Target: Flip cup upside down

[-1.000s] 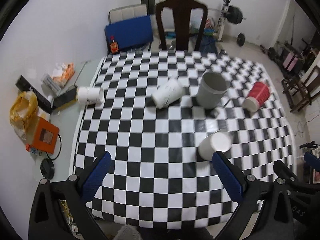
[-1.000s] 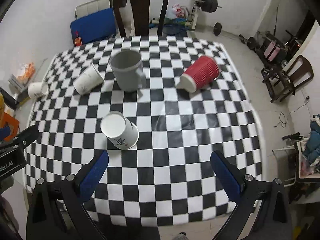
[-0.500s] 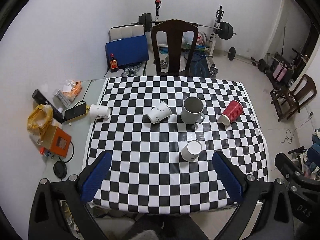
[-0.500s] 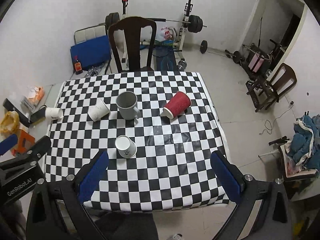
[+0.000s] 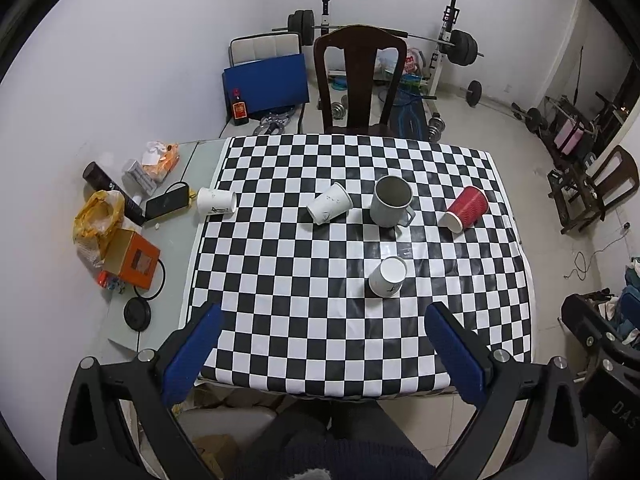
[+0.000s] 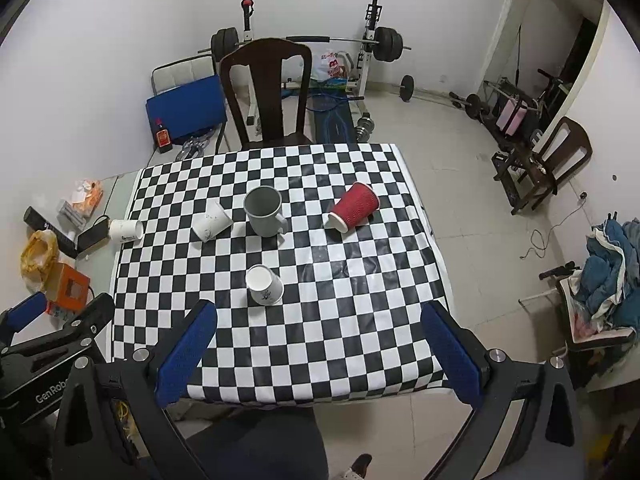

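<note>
While I hold both grippers high above checkered table (image 5: 360,344), left gripper (image 5: 320,356) and right gripper (image 6: 316,356) both spread wide, nothing between fingers. White paper cup (image 5: 387,277) stands flipped, base up, near table middle. Grey mug (image 5: 390,201) upright, inside looks empty. Second white cup (image 5: 329,208) and red cup (image 5: 464,209) lie on sides; third white cup (image 5: 216,201) lies at left edge. Compared with half second ago, I've lowered slightly; cups unmoved.
</note>
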A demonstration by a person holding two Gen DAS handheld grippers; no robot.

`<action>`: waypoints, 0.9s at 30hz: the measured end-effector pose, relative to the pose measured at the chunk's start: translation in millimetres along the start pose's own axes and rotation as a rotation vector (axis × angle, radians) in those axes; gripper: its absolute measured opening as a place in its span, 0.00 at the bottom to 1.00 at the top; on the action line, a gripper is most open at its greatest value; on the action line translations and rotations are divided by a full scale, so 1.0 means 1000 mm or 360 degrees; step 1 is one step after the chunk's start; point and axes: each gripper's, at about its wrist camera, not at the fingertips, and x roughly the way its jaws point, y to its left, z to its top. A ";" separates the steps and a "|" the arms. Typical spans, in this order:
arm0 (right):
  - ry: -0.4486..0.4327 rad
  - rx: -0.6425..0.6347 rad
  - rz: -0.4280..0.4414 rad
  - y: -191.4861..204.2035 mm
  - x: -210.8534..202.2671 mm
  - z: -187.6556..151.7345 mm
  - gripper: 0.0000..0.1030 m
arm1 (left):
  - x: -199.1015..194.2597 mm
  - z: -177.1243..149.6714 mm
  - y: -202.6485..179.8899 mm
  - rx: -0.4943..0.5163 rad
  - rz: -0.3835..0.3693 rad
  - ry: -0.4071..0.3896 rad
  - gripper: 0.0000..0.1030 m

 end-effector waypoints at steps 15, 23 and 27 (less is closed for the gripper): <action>0.0038 -0.0027 0.0019 0.002 0.004 -0.012 1.00 | -0.007 -0.005 0.010 -0.0018 0.0034 0.0005 1.00; 0.0043 -0.0026 0.0021 0.003 0.005 -0.014 1.00 | -0.007 -0.004 0.009 -0.0021 0.0035 0.0008 1.00; 0.0048 -0.0019 0.0026 0.005 0.007 -0.012 1.00 | -0.008 -0.004 0.008 -0.0025 0.0039 0.0006 1.00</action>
